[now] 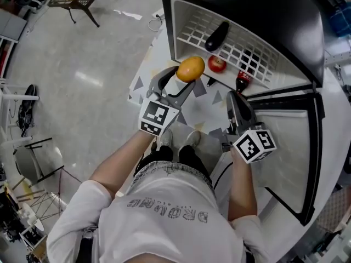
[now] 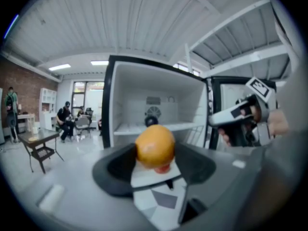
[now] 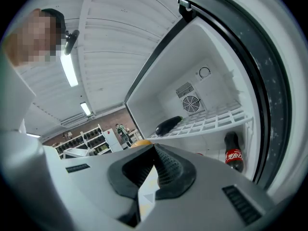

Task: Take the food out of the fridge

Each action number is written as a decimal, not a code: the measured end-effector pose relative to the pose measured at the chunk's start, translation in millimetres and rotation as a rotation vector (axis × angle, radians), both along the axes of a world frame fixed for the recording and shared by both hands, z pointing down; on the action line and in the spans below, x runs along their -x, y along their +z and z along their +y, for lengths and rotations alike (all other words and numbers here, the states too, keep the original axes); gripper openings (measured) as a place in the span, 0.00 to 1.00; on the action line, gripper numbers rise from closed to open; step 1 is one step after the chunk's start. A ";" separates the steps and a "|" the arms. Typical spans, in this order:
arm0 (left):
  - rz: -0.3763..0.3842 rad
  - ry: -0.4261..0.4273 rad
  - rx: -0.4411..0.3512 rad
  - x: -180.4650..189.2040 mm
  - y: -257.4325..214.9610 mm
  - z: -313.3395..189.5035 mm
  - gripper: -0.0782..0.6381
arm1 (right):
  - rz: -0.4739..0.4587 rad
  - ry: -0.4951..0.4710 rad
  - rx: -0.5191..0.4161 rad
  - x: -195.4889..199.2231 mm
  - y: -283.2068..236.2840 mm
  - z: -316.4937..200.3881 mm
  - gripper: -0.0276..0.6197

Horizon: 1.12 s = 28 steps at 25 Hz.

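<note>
Left tongs [image 1: 185, 76] pinch an orange [image 1: 191, 68] at upper centre before the open fridge [image 1: 285, 15] holding eggplant [image 1: 217, 36], apple [image 1: 217, 64] and bottle [image 1: 243, 81]; right tongs [image 1: 233, 96], centre right, pressed together, empty

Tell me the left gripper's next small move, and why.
Probably lower the orange onto the patterned mat and open. The left gripper holds it clear of the fridge, over the mat, while an eggplant, an apple and a bottle sit inside.
</note>
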<state>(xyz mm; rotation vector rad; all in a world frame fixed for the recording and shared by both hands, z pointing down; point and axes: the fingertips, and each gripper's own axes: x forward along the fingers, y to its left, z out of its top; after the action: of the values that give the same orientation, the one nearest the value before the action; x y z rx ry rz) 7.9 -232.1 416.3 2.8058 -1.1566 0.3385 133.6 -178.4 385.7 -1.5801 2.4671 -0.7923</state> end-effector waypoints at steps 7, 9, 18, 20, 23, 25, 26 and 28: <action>0.026 0.022 -0.043 4.8 -34.8 12.1 0.47 | 0.003 0.021 -0.044 -6.3 -22.2 7.3 0.03; 0.028 0.032 -0.060 5.8 -43.9 15.4 0.47 | 0.002 0.030 -0.055 -8.7 -28.7 10.4 0.03; 0.050 0.048 -0.120 16.1 -77.8 26.0 0.47 | 0.007 0.059 -0.097 -16.0 -52.0 24.1 0.03; 0.060 0.054 -0.127 16.2 -84.0 27.8 0.47 | 0.011 0.061 -0.108 -16.5 -56.1 25.6 0.03; 0.074 0.058 -0.135 16.3 -91.7 30.3 0.47 | 0.009 0.062 -0.127 -16.9 -59.1 27.0 0.03; 0.081 0.060 -0.142 16.0 -97.1 31.3 0.47 | 0.007 0.061 -0.132 -16.0 -62.3 27.8 0.03; 0.086 0.061 -0.146 15.7 -99.9 31.7 0.47 | 0.007 0.060 -0.133 -15.3 -64.4 28.1 0.03; 0.093 0.063 -0.152 15.3 -104.5 32.6 0.47 | 0.005 0.060 -0.137 -15.2 -67.6 28.2 0.03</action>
<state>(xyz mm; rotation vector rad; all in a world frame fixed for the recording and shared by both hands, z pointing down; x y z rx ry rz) -7.4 -199.6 311.8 2.9577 -1.1207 0.1274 148.8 -150.1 318.1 -1.6006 2.4081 -0.5982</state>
